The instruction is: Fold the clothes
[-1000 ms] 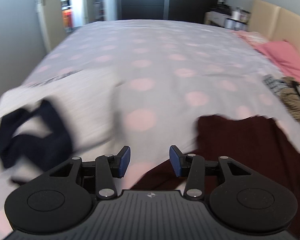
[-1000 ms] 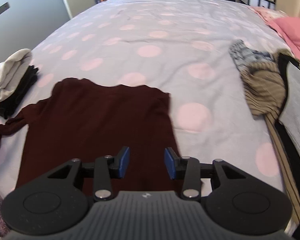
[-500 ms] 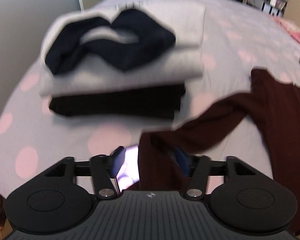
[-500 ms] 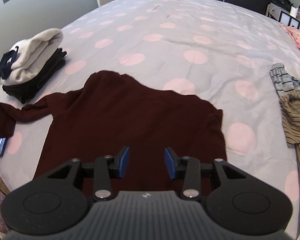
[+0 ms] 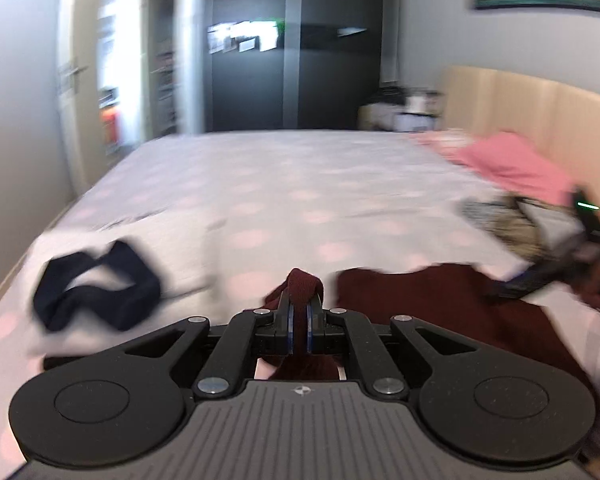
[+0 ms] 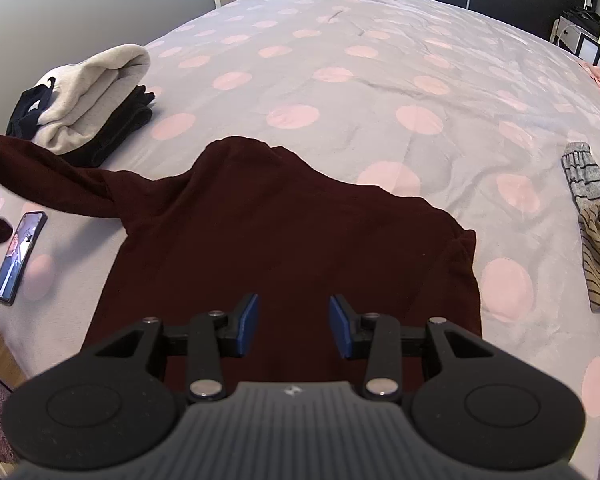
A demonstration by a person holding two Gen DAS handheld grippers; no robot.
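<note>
A dark maroon long-sleeved top (image 6: 292,232) lies spread on the polka-dot bedspread (image 6: 380,60). Its left sleeve (image 6: 48,172) is lifted off the bed and stretched toward the left edge of the right wrist view. My left gripper (image 5: 299,320) is shut on the maroon sleeve end (image 5: 302,286), which bunches up between the blue pads. My right gripper (image 6: 293,322) hovers open above the top's near hem, with nothing between its fingers.
A folded stack (image 6: 96,96) of grey-white and black clothes with a navy item on top sits at the bed's left. A phone (image 6: 18,258) lies near the left edge. Striped garments (image 6: 596,240) pile at the right, pink bedding (image 5: 512,168) by the headboard.
My left gripper closed on the maroon sleeve end and lifted it, swinging away from the folded stack. My right gripper shifted over the top, staying open.
</note>
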